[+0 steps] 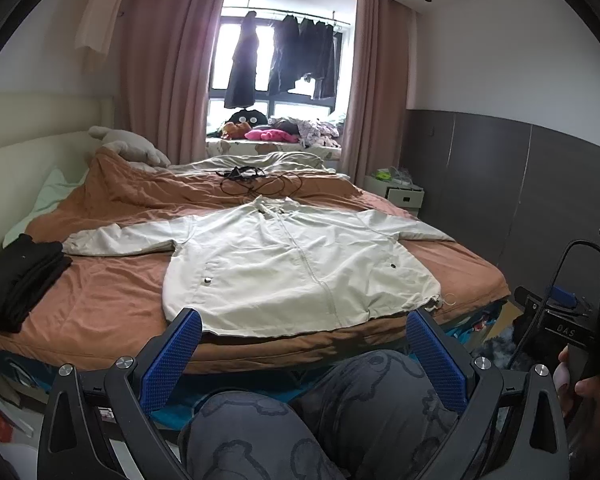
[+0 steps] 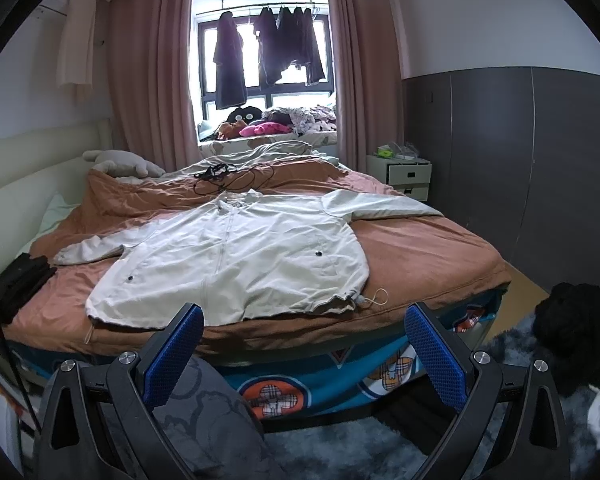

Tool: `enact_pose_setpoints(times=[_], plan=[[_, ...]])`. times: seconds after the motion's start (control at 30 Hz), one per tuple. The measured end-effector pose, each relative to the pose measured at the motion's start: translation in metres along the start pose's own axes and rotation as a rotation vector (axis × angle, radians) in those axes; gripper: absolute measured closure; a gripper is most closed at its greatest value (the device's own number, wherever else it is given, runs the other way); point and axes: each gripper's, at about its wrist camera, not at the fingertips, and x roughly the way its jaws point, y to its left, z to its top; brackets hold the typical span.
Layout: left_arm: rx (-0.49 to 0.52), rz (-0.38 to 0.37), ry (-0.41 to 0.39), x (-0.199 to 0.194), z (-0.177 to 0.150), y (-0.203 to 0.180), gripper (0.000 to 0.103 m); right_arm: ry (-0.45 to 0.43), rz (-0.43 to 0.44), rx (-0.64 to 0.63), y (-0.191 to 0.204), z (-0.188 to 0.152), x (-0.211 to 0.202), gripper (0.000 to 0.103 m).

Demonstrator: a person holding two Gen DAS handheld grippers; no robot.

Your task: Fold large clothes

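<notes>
Blue ribbed pads on both claws, left gripper (image 1: pixel 304 344) and right gripper (image 2: pixel 304 340), jaws spread wide, nothing held — both short of the bed edge. Cream jacket (image 1: pixel 296 264) lies flat just ahead on the rust bedspread (image 1: pixel 112 300), zip up, hem nearest, long axis running away toward the collar, sleeves out sideways. Left claw looks nearer the hem. Thin crinkly fabric. Folded black clothes (image 1: pixel 20 276) far left — cables (image 1: pixel 256 182) beyond the collar.

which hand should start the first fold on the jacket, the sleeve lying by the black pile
Left. The left tongs are open and face the jacket squarely, hem just ahead, that sleeve on their side. The right tongs, also open, sit off toward the jacket's other edge.
</notes>
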Motion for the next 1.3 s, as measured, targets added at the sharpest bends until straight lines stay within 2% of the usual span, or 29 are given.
enact_pose_setpoints(times=[0.37,0.87,1.3], plan=[[-0.001,0.017,-0.005,-0.001,0.004,0.001,0.001,-0.006,0.002,0.009,-0.002,0.003,0.003,0.002],[-0.051,0.021,-0.028,-0.010,0.008,0.015,0.001,-0.007,0.001,0.013,-0.004,0.005,0.004,0.002],[-0.053,0.049,-0.020,0.003,0.015,0.037,0.001,0.009,0.025,0.001,0.024,0.019,0.023,0.002]])
